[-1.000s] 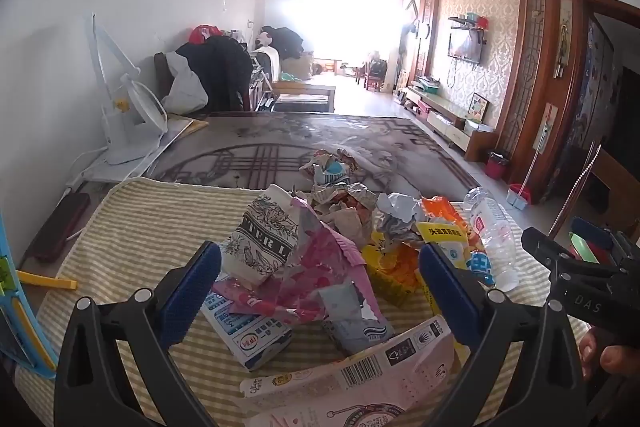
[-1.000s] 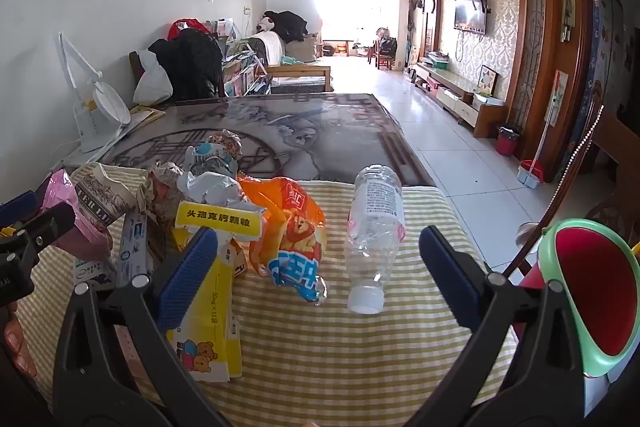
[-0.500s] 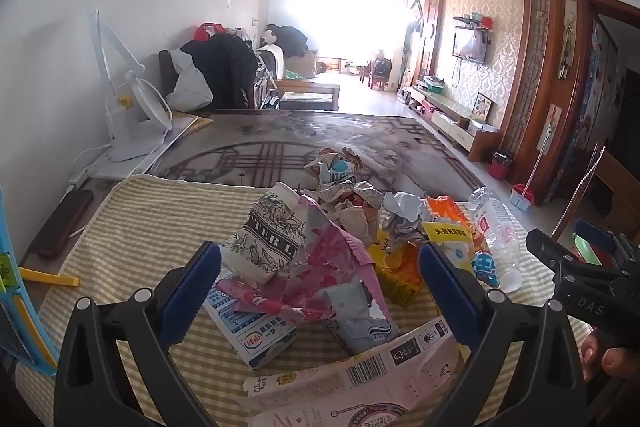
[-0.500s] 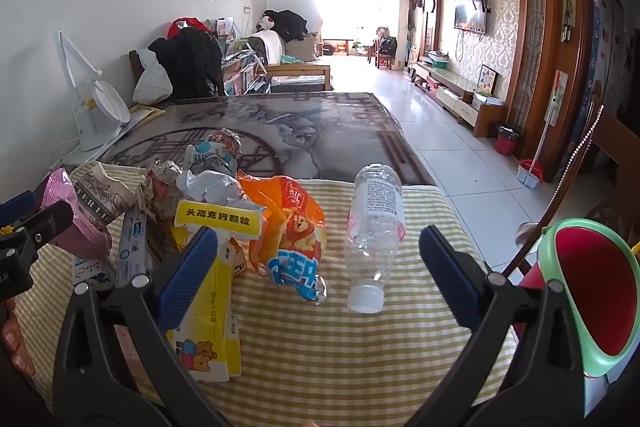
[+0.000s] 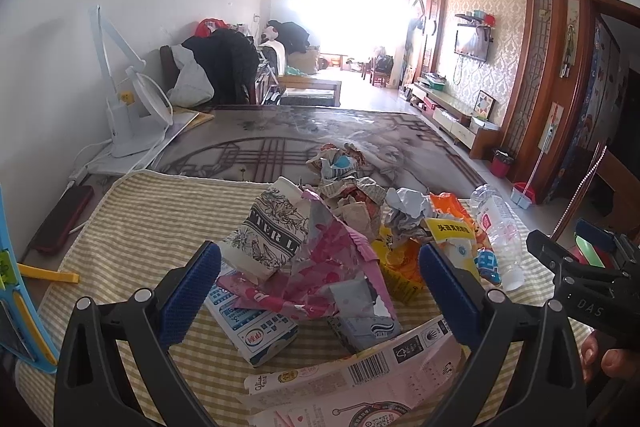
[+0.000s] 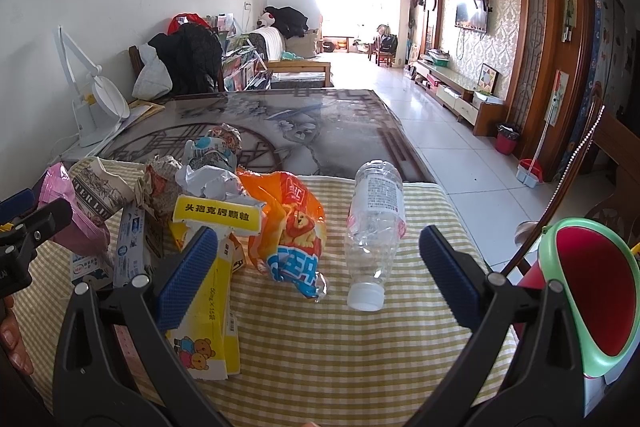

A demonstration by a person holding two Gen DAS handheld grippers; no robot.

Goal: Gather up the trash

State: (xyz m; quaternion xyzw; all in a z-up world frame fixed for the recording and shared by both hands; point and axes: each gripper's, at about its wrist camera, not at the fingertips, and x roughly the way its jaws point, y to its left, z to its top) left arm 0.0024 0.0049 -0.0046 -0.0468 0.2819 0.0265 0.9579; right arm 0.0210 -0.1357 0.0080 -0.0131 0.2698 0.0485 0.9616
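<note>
A heap of trash lies on a yellow checked cloth (image 5: 152,227). In the left wrist view a patterned paper cup (image 5: 268,231), a pink wrapper (image 5: 328,267) and a milk carton (image 5: 256,327) lie in front of my open, empty left gripper (image 5: 320,291). In the right wrist view an orange snack bag (image 6: 292,227), a clear plastic bottle (image 6: 374,219) and a yellow box (image 6: 212,307) lie in front of my open, empty right gripper (image 6: 318,279). A red bin with a green rim (image 6: 592,287) stands at the right.
A white desk fan (image 5: 132,107) and a dark phone (image 5: 60,219) sit at the left of the table. The glass table top (image 6: 280,123) stretches beyond the cloth. A chair back (image 6: 576,163) stands by the bin.
The left view has shifted slightly, so the trash sits a little farther right and lower. The right gripper has barely moved. Both stay open.
</note>
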